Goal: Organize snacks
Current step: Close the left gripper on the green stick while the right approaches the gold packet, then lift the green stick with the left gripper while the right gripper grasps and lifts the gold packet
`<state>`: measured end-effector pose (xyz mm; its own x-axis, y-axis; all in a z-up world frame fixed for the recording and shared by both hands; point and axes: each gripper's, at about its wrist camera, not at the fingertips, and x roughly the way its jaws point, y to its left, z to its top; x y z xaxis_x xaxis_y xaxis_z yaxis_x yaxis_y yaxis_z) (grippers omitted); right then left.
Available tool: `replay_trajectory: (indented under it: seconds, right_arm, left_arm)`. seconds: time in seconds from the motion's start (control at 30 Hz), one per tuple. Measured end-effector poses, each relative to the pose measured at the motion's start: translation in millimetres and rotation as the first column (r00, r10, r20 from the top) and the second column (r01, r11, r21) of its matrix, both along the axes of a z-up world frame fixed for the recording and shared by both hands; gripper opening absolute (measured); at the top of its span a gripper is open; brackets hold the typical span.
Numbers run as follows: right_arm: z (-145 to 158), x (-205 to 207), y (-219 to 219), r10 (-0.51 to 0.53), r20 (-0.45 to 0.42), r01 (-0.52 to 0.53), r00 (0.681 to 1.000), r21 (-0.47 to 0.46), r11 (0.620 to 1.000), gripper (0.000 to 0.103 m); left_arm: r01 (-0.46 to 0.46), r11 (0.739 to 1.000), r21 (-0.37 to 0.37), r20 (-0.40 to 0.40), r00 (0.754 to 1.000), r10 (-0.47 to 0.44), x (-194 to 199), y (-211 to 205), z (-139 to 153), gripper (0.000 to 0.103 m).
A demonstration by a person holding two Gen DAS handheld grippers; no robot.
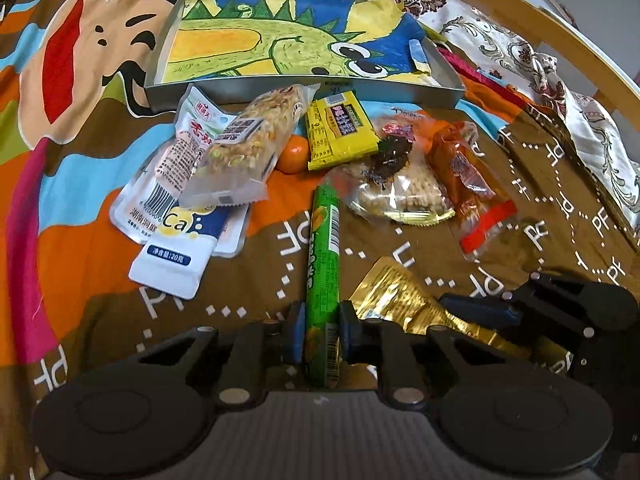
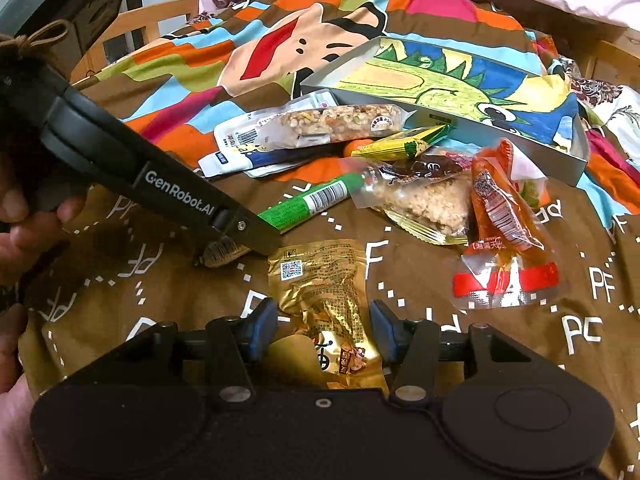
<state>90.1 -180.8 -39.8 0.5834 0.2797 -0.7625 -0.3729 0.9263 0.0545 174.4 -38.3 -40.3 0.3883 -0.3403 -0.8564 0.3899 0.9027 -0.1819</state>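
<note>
A long green snack stick (image 1: 323, 248) lies on the brown part of the quilt, and my left gripper (image 1: 322, 322) is shut on its near end. In the right wrist view that stick (image 2: 308, 200) runs out from under the left gripper's black finger (image 2: 248, 232). A crinkled gold packet (image 2: 324, 296) lies between the blue pads of my right gripper (image 2: 324, 330), which touch both its sides. The gold packet (image 1: 396, 300) also shows in the left wrist view with one right finger (image 1: 476, 308) on it. A grey tray (image 1: 304, 90) lined with a dinosaur drawing sits beyond the pile, holding no snacks.
In front of the tray lie a granola bar (image 1: 244, 148), white pouches (image 1: 176, 216), a yellow packet (image 1: 340, 132), a mandarin (image 1: 294, 154), a clear rice-cake bag (image 1: 400, 192) and an orange-red packet (image 1: 472, 188). A wooden bed frame (image 1: 520, 24) borders the quilt. A hand (image 2: 24, 220) holds the left gripper.
</note>
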Motion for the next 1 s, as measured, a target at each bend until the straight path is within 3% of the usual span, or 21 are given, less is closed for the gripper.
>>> replay_trajectory:
  seconds: [0.37, 0.5, 0.63, 0.77, 0.9, 1.0]
  right_arm:
    - [-6.1, 6.6, 3.2, -0.01, 0.004, 0.01, 1.0, 0.025, 1.0, 0.062]
    - [-6.8, 6.2, 4.8, -0.008, 0.011, 0.007, 1.0, 0.016, 1.0, 0.062]
    - [-4.4, 0.8, 7.5, 0.005, 0.03, -0.004, 1.0, -0.01, 1.0, 0.055]
    - [-2.3, -15.8, 19.7, 0.061, 0.108, -0.048, 0.992, -0.124, 0.991, 0.053]
    - [-2.8, -41.9, 36.2, 0.166, 0.22, -0.095, 0.961, -0.301, 0.949, 0.052]
    - [-4.1, -54.7, 39.5, 0.214, 0.273, -0.1, 0.938, -0.379, 0.92, 0.052]
  left_arm:
    - [-0.005, 1.0, 0.0, 0.0, 1.0, 0.005, 26.0, -21.8, -5.8, 0.024]
    - [-0.022, 1.0, -0.001, -0.002, 1.0, 0.022, 31.1, -25.8, -8.8, 0.023]
    - [-0.035, 0.999, -0.002, 0.015, 0.999, 0.035, 23.4, -22.4, -9.0, 0.018]
    - [-0.081, 0.996, -0.025, 0.018, 0.996, 0.082, 8.6, -14.8, -4.9, 0.018]
    - [-0.12, 0.991, -0.052, 0.041, 0.992, 0.123, -12.7, -7.3, 3.2, 0.018]
    - [-0.15, 0.984, -0.092, 0.061, 0.986, 0.156, -28.2, -0.2, 12.2, 0.018]
